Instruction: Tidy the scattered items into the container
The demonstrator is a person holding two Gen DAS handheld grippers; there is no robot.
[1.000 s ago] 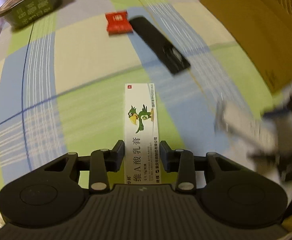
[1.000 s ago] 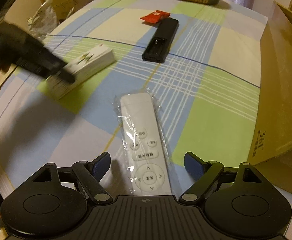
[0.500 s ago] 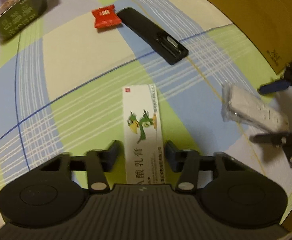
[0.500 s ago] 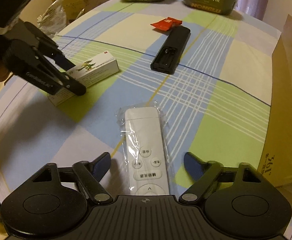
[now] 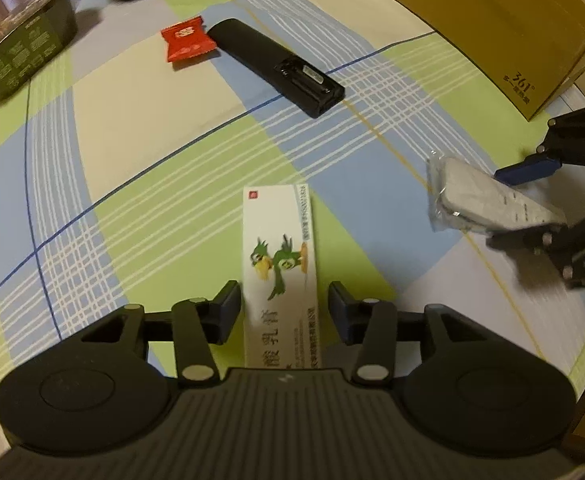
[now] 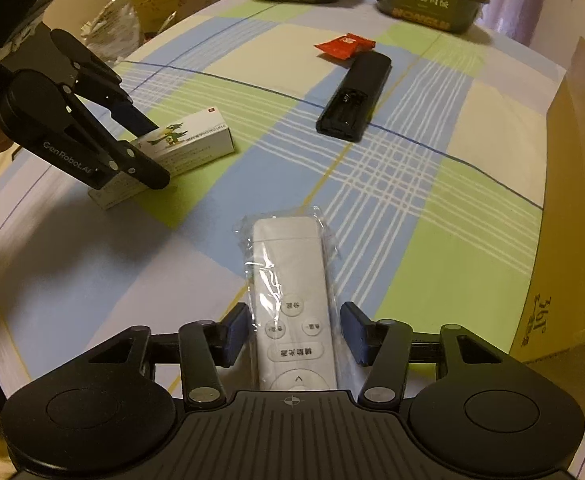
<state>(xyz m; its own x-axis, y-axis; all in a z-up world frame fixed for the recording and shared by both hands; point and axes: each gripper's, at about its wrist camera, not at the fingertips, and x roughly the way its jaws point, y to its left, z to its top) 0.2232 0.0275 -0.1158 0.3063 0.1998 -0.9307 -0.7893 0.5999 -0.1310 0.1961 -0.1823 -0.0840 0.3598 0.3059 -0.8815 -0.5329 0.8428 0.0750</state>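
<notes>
Checked cloth in pale green, blue and cream covered the table (image 5: 140, 120), soft and flat, under dim yellowish light.

From the left wrist view, the left tongs (image 5: 284, 308) stood partly open, pads astride the near end of a white ointment carton (image 5: 280, 256), slim, rectangular, printed with a green cartoon bird. A second before, those pads had sat tight against the carton; now a gap showed on the right side, so I judged the grip loosened or not yet made. Ahead of the tongs lay a matte black remote (image 5: 276, 66) with its battery bay exposed, and a glossy red sachet (image 5: 186, 38) beside it. Far right ahead stood the brown cardboard box (image 5: 492, 20), the likely container.

From the right wrist view, the right tongs (image 6: 294, 332) had narrowed over the last second, from wide apart to just beside the white remote (image 6: 288, 292), smooth plastic sealed in a crinkly clear bag. Whether the pads touched it I could not tell. The box wall (image 6: 572, 200) rose to the right. Nothing was in the box yet by my judgement; both grasps seemed about to begin.
</notes>
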